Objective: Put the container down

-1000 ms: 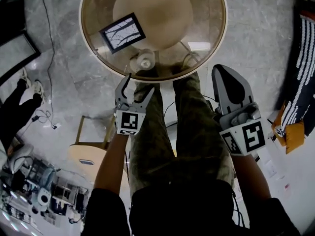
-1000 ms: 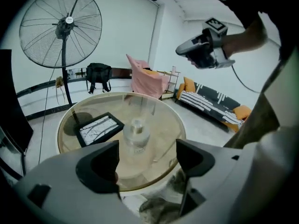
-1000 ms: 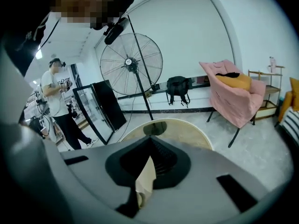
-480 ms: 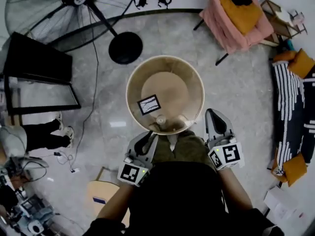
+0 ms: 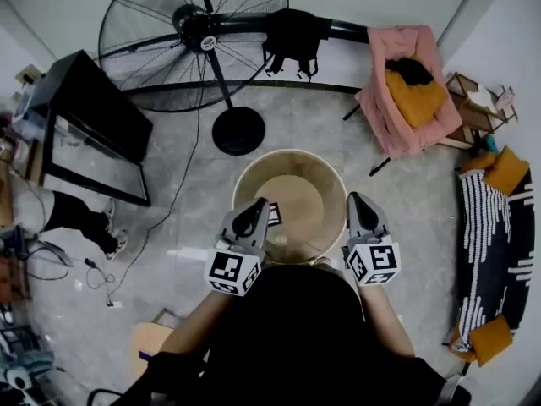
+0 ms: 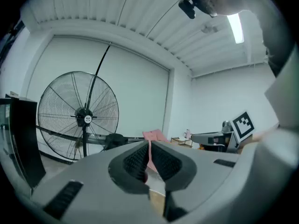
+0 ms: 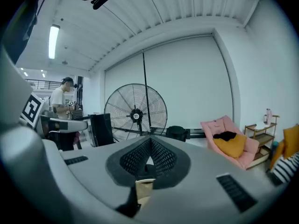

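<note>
From high above I see the round glass table [image 5: 243, 178] with its cream rim, directly in front of the person's dark torso. A black-and-white marker card [image 5: 274, 214] lies on it, half hidden by my left gripper [image 5: 256, 206]. The container is too small to make out on the tabletop. The left gripper is held level over the table's left rim, jaws shut with nothing between them [image 6: 149, 146]. My right gripper [image 5: 355, 200] hovers over the right rim, its jaws also together and empty [image 7: 150, 144].
A large floor fan [image 5: 194, 32] and a black cabinet [image 5: 84, 108] stand at the far left. A pink chair with an orange cushion [image 5: 406, 91] is at the far right, a striped sofa [image 5: 494, 235] along the right. A bystander's legs [image 5: 76, 218] show at left.
The view has risen far above the table, which now looks small. Both grippers lifted away from the tabletop. The left gripper's jaws went from wide open to shut.
</note>
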{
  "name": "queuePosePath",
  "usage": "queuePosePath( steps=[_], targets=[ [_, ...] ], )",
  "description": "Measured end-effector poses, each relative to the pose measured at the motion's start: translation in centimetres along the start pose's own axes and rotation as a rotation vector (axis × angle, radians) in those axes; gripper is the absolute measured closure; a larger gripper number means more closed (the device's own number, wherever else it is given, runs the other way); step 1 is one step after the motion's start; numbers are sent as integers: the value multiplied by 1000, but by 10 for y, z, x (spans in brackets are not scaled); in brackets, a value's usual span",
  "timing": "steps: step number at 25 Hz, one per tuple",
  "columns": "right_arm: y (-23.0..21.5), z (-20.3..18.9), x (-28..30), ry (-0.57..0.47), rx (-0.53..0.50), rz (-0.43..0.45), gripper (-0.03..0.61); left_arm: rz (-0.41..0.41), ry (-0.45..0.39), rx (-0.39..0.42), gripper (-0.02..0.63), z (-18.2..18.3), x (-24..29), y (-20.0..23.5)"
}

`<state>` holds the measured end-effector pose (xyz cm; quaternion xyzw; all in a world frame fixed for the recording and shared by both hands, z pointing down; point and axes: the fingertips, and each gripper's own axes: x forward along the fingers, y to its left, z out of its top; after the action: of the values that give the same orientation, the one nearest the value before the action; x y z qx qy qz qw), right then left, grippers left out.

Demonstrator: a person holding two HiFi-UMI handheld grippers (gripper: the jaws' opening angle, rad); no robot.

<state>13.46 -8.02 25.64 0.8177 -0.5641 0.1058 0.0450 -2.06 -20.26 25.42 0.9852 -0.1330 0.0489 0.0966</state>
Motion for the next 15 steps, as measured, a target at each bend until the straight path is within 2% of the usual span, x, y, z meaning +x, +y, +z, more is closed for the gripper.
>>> queuePosePath(
  steps=[6, 10, 15],
  targets=[
    [12, 28, 13, -37, -67, 3, 557, 65, -75, 11, 580, 23, -25, 23],
    [29, 28, 12, -33, -75, -2, 557, 64, -158, -17, 583, 36, -51, 29],
    [60, 21, 12, -17, -113, -4, 557, 82, -150, -25, 583, 28, -73, 52]
  ],
)
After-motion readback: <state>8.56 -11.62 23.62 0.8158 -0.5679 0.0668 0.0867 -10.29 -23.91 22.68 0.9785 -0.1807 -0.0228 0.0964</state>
